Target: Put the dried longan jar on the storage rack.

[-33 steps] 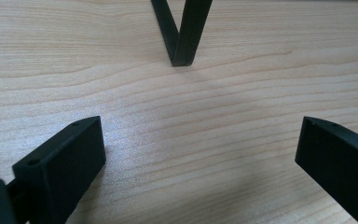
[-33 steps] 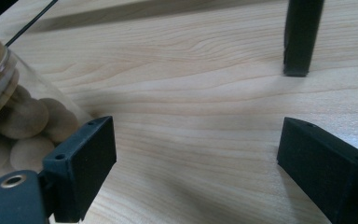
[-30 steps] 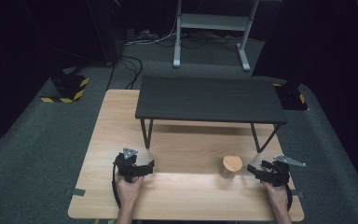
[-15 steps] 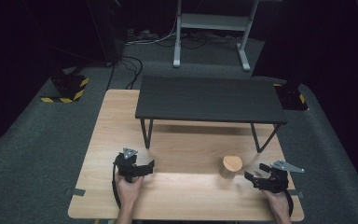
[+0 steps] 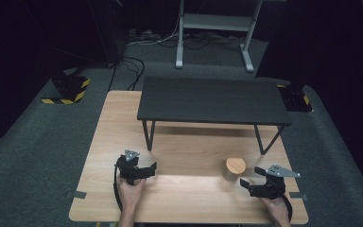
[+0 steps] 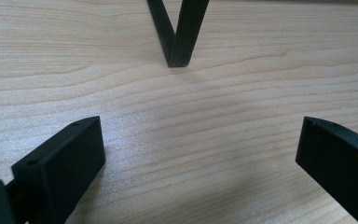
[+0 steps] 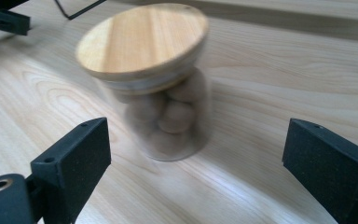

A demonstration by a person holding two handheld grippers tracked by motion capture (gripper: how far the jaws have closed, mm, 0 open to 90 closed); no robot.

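Note:
A glass jar (image 5: 234, 170) with a round wooden lid stands upright on the wooden table (image 5: 189, 146), right of centre. In the right gripper view the jar (image 7: 158, 93) holds pale round pieces and sits just ahead of my jaws. My right gripper (image 5: 246, 185) is open, a short way to the jar's right and pointing left at it. On the left my left gripper (image 5: 150, 169) rests open, pointing right. In the left gripper view its jaws stand wide apart over bare wood, facing a black V-shaped leg (image 6: 177, 32).
A low black bench-like stand (image 5: 212, 100) on thin V-legs occupies the table's far half. Past the table lie grey carpet, cables and a white metal frame (image 5: 212, 28). Yellow-black striped bases (image 5: 68, 90) sit at both sides.
My right gripper has drawn back toward the table's near edge and turned to point left at the jar. The left gripper and the jar have stayed put.

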